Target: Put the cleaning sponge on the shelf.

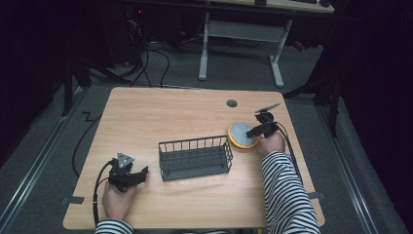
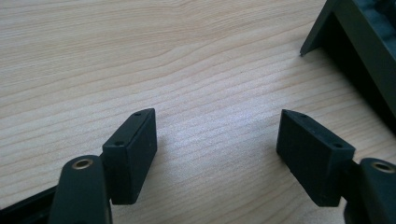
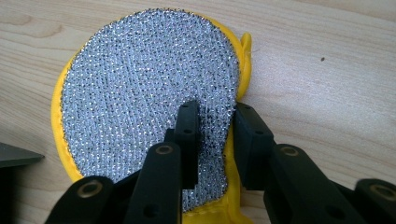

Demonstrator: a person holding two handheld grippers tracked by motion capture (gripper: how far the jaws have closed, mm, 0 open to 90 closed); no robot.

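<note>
Wooden table (image 1: 146,117), dark room behind. Round scrubbing pad (image 3: 140,102) lies right of wire basket (image 1: 195,157), its near edge pinched by right gripper (image 3: 212,140). Left gripper (image 2: 217,140) spread, nothing held. Step judged: pad grasped; lift toward basket likely needed next.

Lighting: table (image 1: 146,117) evenly lit from above, surroundings dark. Soft glare between left gripper (image 2: 217,135) jaws. Foreground jaws slightly blurred.
</note>
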